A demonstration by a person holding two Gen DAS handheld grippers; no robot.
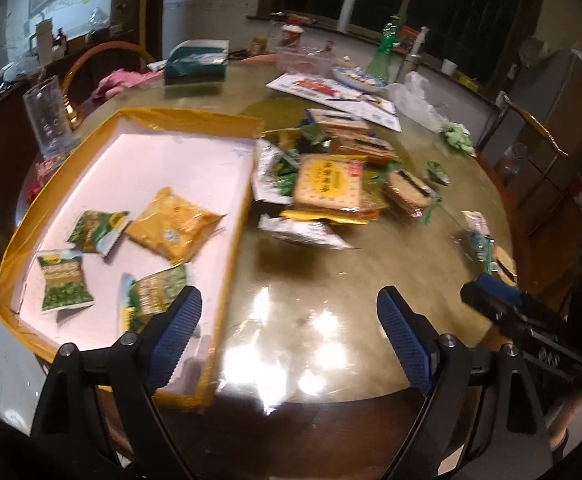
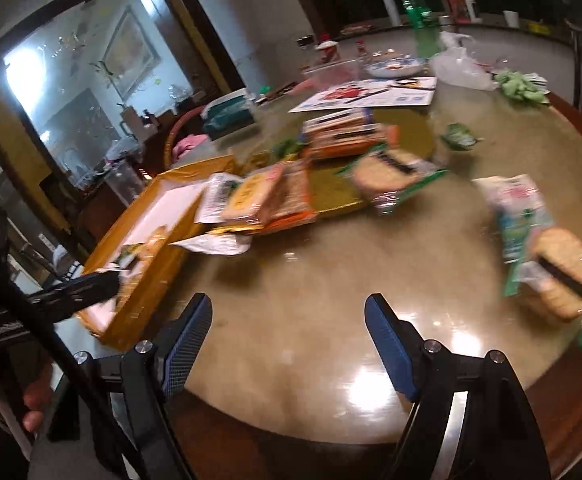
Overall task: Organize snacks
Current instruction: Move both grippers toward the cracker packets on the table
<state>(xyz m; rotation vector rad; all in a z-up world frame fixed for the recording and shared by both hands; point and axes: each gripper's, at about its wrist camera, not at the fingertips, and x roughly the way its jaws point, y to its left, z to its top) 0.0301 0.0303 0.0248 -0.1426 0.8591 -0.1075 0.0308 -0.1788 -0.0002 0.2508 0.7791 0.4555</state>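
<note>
While four packets point(image 1: 147, 248) sit in your tray point(image 1: 247, 120), the pile point(image 1: 327, 184) remains on the counter point(image 1: 291, 280); both hand-held grippers point(image 1: 289, 336) point(image 2: 289, 344) gape empty.

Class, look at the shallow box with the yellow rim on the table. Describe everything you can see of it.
The box is a shallow open tray: low walls that look like yellow-taped cardboard around a flat white floor. It lies flat at the round table's left edge, one corner over the rim. Inside lie three green snack packets and one yellow packet, leaving most of the floor bare. The loose snack pile sits against its right wall. No gripper touches it.
</note>
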